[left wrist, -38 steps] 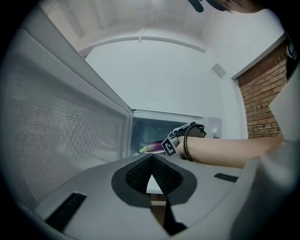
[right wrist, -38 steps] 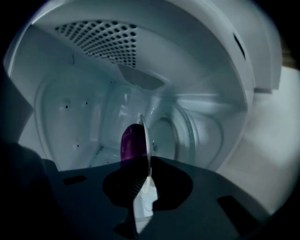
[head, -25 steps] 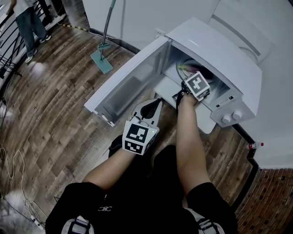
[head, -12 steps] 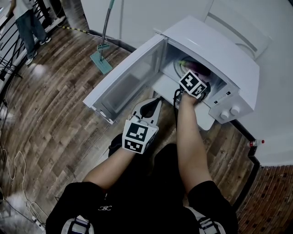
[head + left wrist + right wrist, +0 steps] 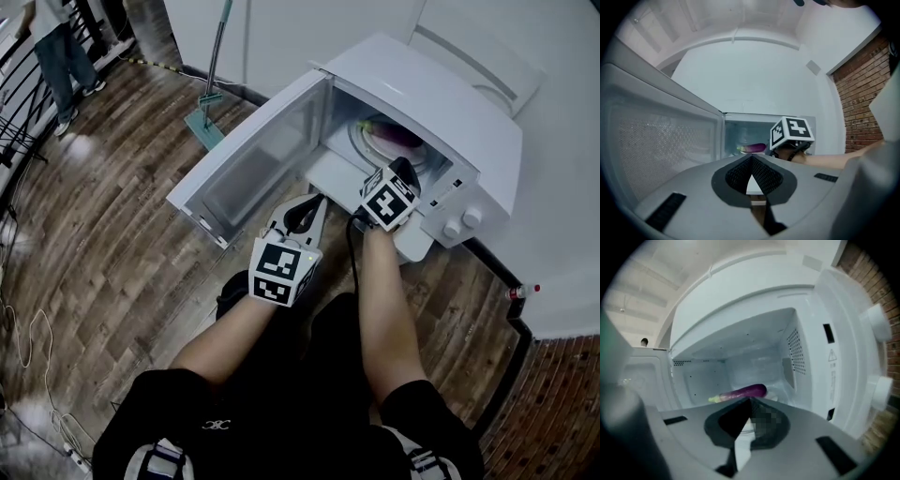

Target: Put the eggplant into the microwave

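Observation:
The purple eggplant (image 5: 394, 136) lies on the glass turntable inside the white microwave (image 5: 469, 112), green stem to the left; it also shows in the right gripper view (image 5: 746, 391) and the left gripper view (image 5: 754, 148). The microwave door (image 5: 248, 164) is swung wide open to the left. My right gripper (image 5: 407, 169) (image 5: 750, 400) hovers just outside the cavity mouth, clear of the eggplant; its jaws have just been closing with nothing between them and now stand shut. My left gripper (image 5: 319, 201) (image 5: 751, 157) is held shut and empty in front of the open door.
A mop (image 5: 211, 108) leans on the wall behind the door. A person (image 5: 56, 47) stands at the far left by a railing. Cables (image 5: 37, 347) lie on the wood floor. A small bottle (image 5: 521, 296) stands by the brick wall at the right.
My right gripper has drawn back out of the microwave cavity toward me and risen slightly. The eggplant stays on the turntable. The left gripper has not moved.

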Available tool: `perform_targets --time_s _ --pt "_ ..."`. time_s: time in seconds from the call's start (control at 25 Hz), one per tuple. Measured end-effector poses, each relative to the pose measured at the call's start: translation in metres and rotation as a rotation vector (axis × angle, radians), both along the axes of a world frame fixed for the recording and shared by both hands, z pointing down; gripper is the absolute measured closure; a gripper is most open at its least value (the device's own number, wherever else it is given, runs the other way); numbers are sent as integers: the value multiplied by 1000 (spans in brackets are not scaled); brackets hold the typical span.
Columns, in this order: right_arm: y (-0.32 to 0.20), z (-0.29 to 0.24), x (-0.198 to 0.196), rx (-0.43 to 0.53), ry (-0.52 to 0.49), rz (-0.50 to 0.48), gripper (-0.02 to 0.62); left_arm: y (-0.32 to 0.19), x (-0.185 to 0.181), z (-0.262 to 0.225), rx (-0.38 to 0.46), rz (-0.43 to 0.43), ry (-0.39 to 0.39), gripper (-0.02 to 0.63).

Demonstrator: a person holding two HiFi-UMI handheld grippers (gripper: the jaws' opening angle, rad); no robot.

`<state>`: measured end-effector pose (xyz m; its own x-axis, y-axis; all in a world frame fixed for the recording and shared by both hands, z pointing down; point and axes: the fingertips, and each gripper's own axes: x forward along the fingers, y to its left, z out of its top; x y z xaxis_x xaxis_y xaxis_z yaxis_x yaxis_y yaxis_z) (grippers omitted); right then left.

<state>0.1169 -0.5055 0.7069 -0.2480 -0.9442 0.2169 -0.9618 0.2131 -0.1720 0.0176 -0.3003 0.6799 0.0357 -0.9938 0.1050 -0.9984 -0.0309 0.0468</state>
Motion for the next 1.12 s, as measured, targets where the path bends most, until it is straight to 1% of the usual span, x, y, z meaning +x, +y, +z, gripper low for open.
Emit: perform_targets --time_s 0.08,0.24,0.32,0.4,0.48,0.6,0.72,0.8,0.88,1.04,1.12 --pt "15 -6 1 32 -10 -53 583 -3 -1 -6 11 -9 11 606" --pt "49 -23 2 111 17 -172 583 -14 -1 -15 50 -34 30 606" --pt "66 -30 4 139 24 -214 583 -21 0 -16 51 -30 30 606" --pt "77 -34 6 145 17 -247 583 -28 2 -13 40 -21 33 606" --pt "84 -37 10 144 -3 -264 583 -33 3 -8 21 -13 36 606" --pt "88 -47 16 155 -35 -261 583 -40 5 -7 5 8 47 606" --pt "92 -74 18 182 -30 -233 583 -45 7 -27 13 27 12 606" --pt "99 -105 14 192 9 -231 583 -47 11 -53 -14 45 23 606" --pt "106 -142 8 177 40 -247 583 -50 16 -92 -43 66 47 606" --pt "111 -243 11 135 38 -249 583 -58 18 -208 -53 81 66 606" --pt "113 -302 14 129 34 -242 583 -58 18 -274 -46 84 51 606"
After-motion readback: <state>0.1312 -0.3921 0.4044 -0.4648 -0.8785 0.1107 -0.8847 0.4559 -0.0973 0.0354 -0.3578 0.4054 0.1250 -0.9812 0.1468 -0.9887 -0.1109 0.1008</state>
